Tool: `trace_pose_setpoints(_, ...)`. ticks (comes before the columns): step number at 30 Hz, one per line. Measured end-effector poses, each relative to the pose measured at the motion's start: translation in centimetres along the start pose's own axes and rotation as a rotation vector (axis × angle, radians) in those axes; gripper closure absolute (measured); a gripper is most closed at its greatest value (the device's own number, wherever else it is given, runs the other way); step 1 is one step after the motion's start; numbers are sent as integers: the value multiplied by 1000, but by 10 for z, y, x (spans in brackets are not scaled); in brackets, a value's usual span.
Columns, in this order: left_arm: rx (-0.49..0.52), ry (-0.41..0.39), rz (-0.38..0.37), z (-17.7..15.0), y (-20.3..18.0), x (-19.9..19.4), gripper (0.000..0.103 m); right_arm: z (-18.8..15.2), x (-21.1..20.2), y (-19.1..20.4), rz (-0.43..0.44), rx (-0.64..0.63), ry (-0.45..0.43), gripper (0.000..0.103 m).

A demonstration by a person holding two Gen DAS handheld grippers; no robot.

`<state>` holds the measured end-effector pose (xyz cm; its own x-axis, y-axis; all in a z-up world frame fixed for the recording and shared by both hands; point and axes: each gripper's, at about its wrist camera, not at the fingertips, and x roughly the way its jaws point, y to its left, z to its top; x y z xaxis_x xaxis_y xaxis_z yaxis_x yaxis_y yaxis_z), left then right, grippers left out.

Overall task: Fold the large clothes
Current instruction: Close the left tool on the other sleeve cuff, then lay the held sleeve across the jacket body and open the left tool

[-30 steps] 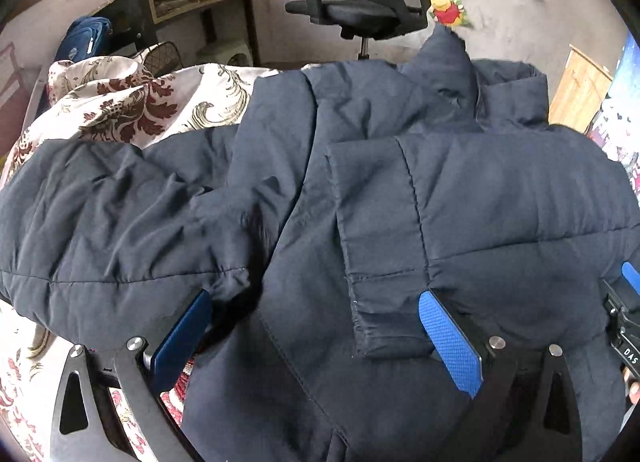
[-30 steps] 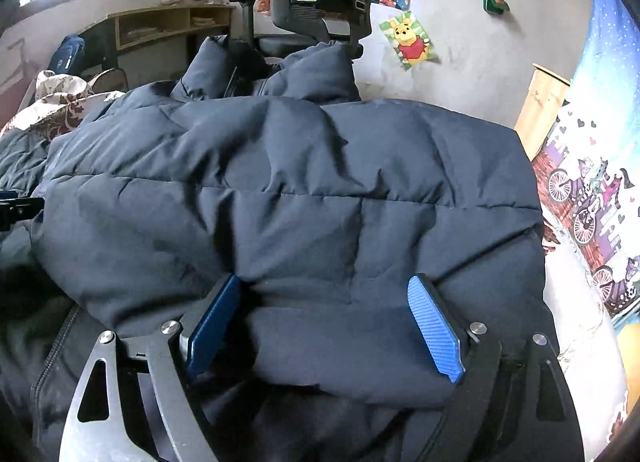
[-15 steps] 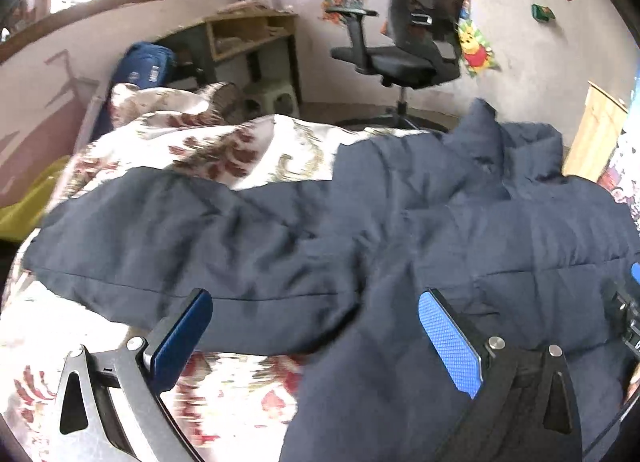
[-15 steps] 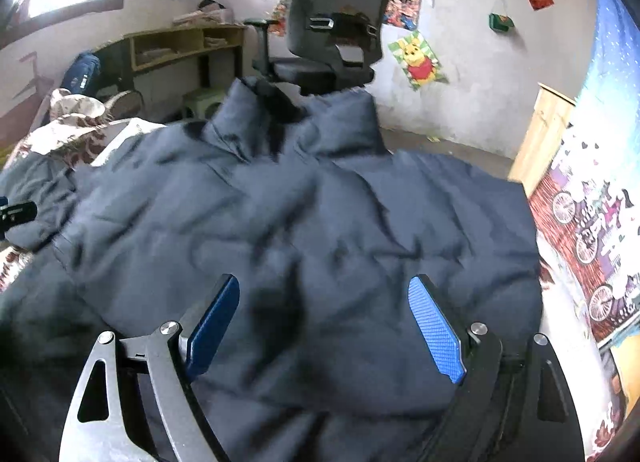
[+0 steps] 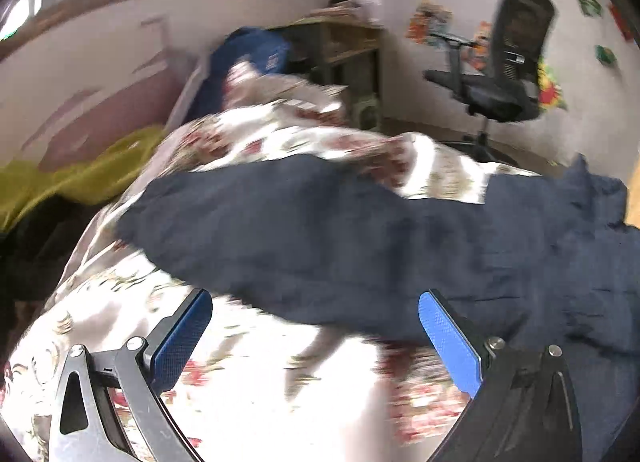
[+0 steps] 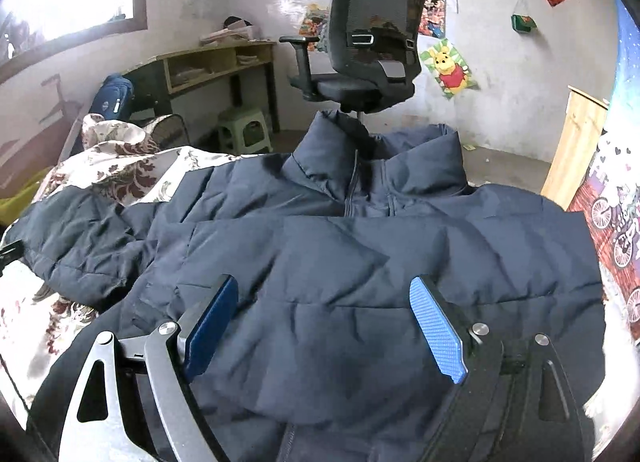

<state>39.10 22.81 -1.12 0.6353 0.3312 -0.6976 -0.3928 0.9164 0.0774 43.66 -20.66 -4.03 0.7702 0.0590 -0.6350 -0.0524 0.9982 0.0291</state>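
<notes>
A dark navy puffer jacket (image 6: 360, 262) lies on a floral bedspread (image 6: 132, 170), collar toward the far side. One sleeve is folded across its front; the other sleeve (image 5: 304, 230) stretches out to the left. My left gripper (image 5: 316, 334) is open and empty, above the bedspread (image 5: 248, 390) just in front of that outstretched sleeve; this view is blurred. My right gripper (image 6: 324, 322) is open and empty, held over the jacket's folded body.
A black office chair (image 6: 368, 50) stands beyond the bed's far edge, with a wooden desk (image 6: 216, 62) and green stool (image 6: 246, 130) to its left. A yellow-green item (image 5: 60, 182) lies left of the bed. A wooden board (image 6: 576, 142) leans at right.
Both grippers have pulled back and up from the jacket. The left one has swung left, from over the jacket's middle to the outstretched sleeve and bedspread. Both stay open.
</notes>
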Motion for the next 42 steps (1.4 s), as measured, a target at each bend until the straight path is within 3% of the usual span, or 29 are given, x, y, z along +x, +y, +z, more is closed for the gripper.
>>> trace_pose_setpoints(5, -128, 20, 42, -7, 85, 30, 0, -12, 18, 2, -38, 13, 27, 19)
trace_pose_setpoints(8, -160, 37, 70, -2, 114, 55, 0, -22, 30, 3, -60, 3, 52, 19)
trace_pose_setpoints(13, -297, 117, 18, 5, 137, 95, 0, -27, 37, 5, -77, -5, 60, 16)
trace_pose_setpoints(17, -372, 150, -25, 8, 133, 115, 10, -28, 39, 5, -73, -12, 71, 15)
trace_pose_setpoints(20, -386, 158, -62, 12, 125, 118, 31, -27, 37, 4, -70, -16, 74, 15)
trace_pose_setpoints(22, -390, 160, -94, 16, 123, 117, 68, -28, 34, 5, -66, -22, 77, 15)
trace_pose_setpoints(23, -388, 154, -93, 20, 120, 114, 78, -28, 32, 5, -61, -26, 80, 15)
trace_pose_setpoints(24, -385, 144, -84, 22, 119, 110, 93, -28, 31, 5, -57, -29, 82, 15)
trace_pose_setpoints(25, -381, 132, -81, 25, 119, 105, 97, -29, 28, 5, -52, -32, 83, 15)
trace_pose_setpoints(28, -366, 53, -59, 35, 114, 81, 100, -29, 21, 4, -28, -36, 83, 15)
trace_pose_setpoints(32, -226, -113, -28, 57, 81, 26, 100, -27, 4, -4, 19, -23, 57, 15)
trace_pose_setpoints(35, -90, -260, -74, 75, 31, -29, 100, -24, -9, -16, 45, -4, 36, 15)
trace_pose_setpoints(38, 16, -356, -147, 82, -18, -70, 100, -21, -25, -31, 55, 8, 9, 15)
trace_pose_setpoints(42, 119, -394, -307, 83, -91, -112, 100, -16, -57, -60, 63, 8, -56, 15)
